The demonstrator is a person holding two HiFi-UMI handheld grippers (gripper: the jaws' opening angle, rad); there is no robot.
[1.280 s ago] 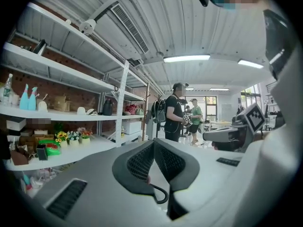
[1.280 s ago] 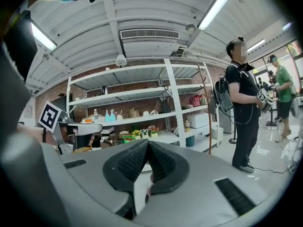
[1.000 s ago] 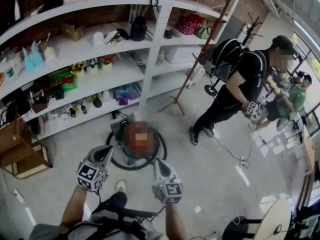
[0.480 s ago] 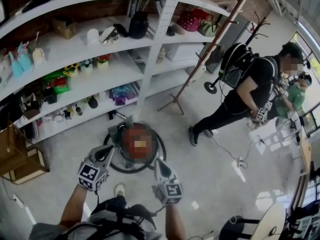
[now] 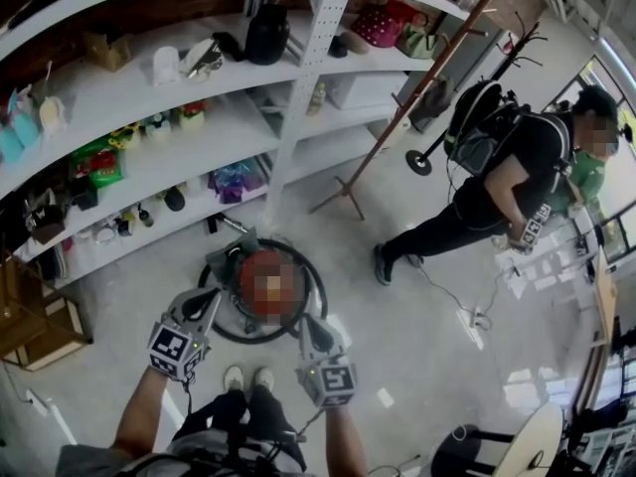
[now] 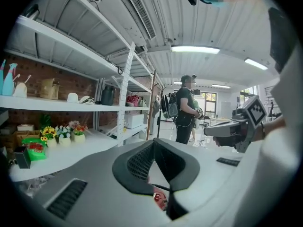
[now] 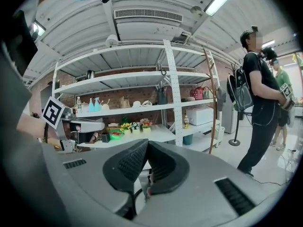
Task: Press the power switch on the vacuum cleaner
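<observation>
Vacuum cleaner [image 5: 227, 263]: red and grey canister ringed by a black hose, standing on the floor just ahead of your feet, between you and the shelving. It lies close beyond both gripper tips, and neither gripper touches it. A sliver of its red body shows low in the left gripper view [image 6: 160, 200].

Shelving unit [image 5: 238, 127]: white, several tiers against a brick wall, stocked with small flower pots, spray bottles, bags and a dark jug.

Second person [image 5: 497, 182]: dressed in black with a backpack [image 5: 482, 127], standing well to your right beyond the vacuum cleaner.

Wooden coat stand [image 5: 417, 78]: leaning against the right end of the shelving.

Wooden crate [image 5: 35, 316]: on the floor at far left.

Left gripper [image 5: 206, 306]: you hold it over the left edge of the hose ring. Its jaws meet at the tips with nothing between them [image 6: 152, 143].

Right gripper [image 5: 306, 324]: you hold it at the ring's right edge. Its jaws likewise meet at the tips and are empty [image 7: 147, 143].

White shoes [image 5: 248, 378]: yours, side by side just behind the vacuum cleaner.
</observation>
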